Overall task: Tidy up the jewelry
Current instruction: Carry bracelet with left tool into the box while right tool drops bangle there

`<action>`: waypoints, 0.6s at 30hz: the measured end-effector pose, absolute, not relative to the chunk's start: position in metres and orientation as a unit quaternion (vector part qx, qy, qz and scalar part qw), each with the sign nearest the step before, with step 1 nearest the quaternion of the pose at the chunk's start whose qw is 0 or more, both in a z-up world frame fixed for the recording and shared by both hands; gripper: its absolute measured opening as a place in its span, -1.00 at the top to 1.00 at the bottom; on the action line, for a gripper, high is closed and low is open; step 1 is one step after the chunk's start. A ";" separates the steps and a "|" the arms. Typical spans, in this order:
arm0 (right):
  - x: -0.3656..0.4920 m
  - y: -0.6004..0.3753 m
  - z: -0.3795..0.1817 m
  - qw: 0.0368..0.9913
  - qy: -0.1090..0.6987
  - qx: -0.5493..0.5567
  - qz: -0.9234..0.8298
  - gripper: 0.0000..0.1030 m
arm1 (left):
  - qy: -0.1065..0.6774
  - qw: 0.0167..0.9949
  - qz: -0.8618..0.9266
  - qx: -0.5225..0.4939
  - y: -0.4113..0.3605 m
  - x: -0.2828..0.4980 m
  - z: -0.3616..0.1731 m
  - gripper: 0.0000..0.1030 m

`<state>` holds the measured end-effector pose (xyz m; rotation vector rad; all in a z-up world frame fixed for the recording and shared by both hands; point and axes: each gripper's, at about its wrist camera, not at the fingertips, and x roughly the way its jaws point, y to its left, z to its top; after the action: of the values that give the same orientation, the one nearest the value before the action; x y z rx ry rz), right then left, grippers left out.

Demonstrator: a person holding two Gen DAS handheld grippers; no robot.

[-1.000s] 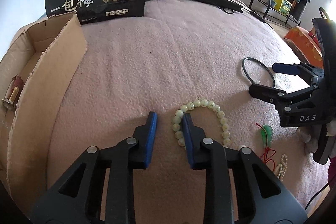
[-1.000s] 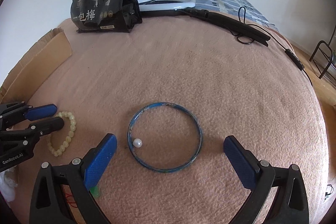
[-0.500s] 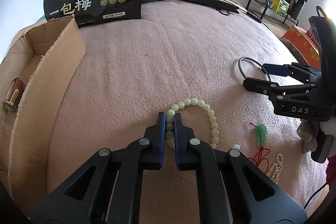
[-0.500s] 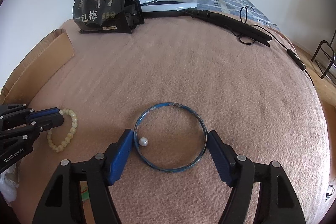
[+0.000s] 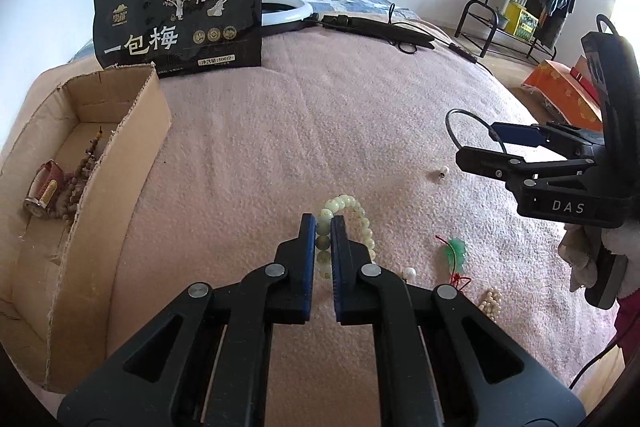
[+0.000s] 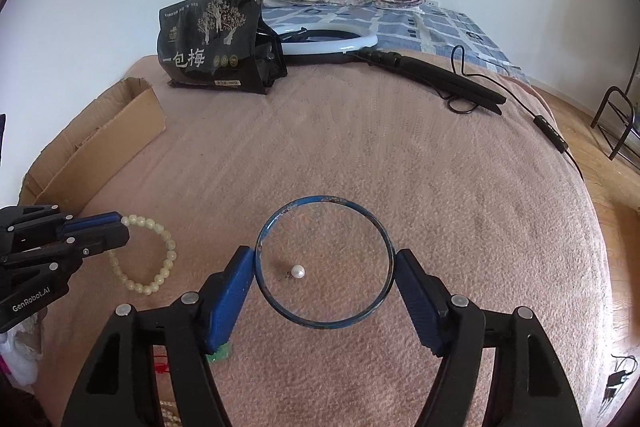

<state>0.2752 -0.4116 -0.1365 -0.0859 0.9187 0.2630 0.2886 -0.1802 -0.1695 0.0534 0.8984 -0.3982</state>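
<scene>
Both lifted: left fingers (image 5: 323,227) clamping bead bracelet (image 5: 362,223), right fingers (image 6: 324,269) pinching bangle (image 6: 324,263), seemingly airborne.

Two grippers (image 5: 323,227) (image 6: 324,263), one bangle (image 6: 325,263), one box (image 5: 120,187)

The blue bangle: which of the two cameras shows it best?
The right wrist view: the whole blue bangle shows as a full ring, clamped between the right gripper pads. The left wrist view shows only a thin dark arc of it, partly hidden by that gripper.

Soft, even daylight, sharp focus, strong fisheye bending and dark corners.
</scene>
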 end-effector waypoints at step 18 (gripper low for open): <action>0.238 -0.393 -0.084 0.897 0.415 -0.054 0.141 -0.43 | 0.387 0.903 -0.186 0.013 -0.152 0.249 -0.113 0.90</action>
<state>0.2383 -0.3926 -0.0835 -0.1109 0.8590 0.2929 0.2488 -0.1515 -0.1132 0.0276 0.8010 -0.3842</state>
